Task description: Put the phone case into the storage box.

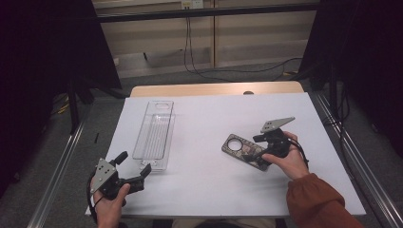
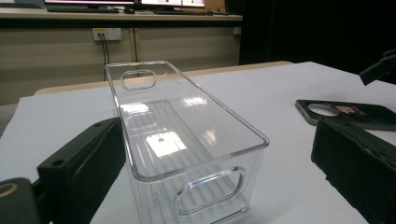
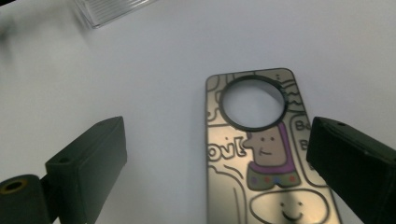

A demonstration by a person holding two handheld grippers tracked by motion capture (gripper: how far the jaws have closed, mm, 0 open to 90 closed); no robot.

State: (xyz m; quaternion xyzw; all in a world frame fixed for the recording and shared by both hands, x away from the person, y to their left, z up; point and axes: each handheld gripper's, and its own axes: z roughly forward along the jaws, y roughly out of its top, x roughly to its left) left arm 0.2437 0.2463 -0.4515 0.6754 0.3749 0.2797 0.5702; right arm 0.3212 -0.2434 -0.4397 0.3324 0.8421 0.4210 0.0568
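Looking down from the high view, we see the flat, dark phone case with a round camera cut-out and cartoon drawings [image 1: 244, 151] lying face up on the white sheet covering the table [image 1: 209, 190], right of centre, with our right gripper [image 1: 271, 142] just above its near end. In the right gripper view the jaws stand wide apart on either side of the case, pads clear of it, so nothing is gripped; the case rests on the sheet under its own weight.

Our left gripper [image 1: 135, 171] sits at the near end of the long clear plastic bin with slotted handle holes [image 1: 154, 135], which stands upright and empty on the left half of the sheet. In the left gripper view its jaws are also spread, flanking the bin's near corners without pressing them. We judge this hand waits there to steady the bin.

Case and bin lie well apart, with bare sheet between them. We read the layout as a pick-and-drop: the case is probably meant for the bin.
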